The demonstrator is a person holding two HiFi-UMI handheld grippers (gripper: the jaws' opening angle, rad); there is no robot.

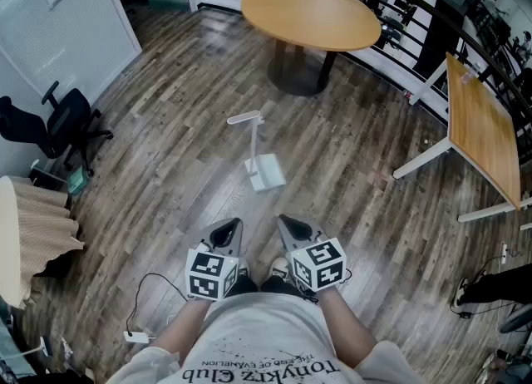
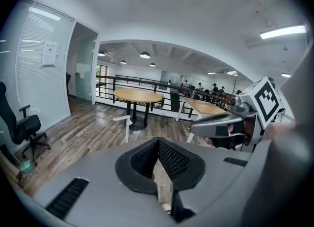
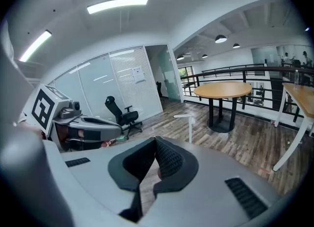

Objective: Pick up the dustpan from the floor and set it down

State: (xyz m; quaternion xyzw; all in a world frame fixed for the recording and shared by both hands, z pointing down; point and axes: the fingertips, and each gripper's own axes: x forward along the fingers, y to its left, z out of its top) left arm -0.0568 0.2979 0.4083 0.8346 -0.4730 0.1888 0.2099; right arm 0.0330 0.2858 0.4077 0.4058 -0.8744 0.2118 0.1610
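Note:
A white long-handled dustpan point(image 1: 264, 173) stands upright on the wood floor, its handle top point(image 1: 243, 117) pointing left. It is well ahead of both grippers and apart from them. My left gripper point(image 1: 229, 228) and right gripper point(image 1: 291, 226) are held side by side near my body, both shut with nothing between the jaws. The left gripper view shows its tips point(image 2: 158, 142) meeting, the dustpan handle point(image 2: 126, 125) far off and the right gripper point(image 2: 216, 125) alongside. In the right gripper view the tips point(image 3: 155, 142) also meet, with the dustpan point(image 3: 189, 123) beyond.
A round wooden table point(image 1: 309, 13) stands behind the dustpan, a rectangular table point(image 1: 482, 129) to the right, and a black railing point(image 1: 399, 8) beyond both. A black office chair point(image 1: 54, 125) and a beige pleated object point(image 1: 33, 233) are at the left. A cable with a charger point(image 1: 137, 337) lies near my feet.

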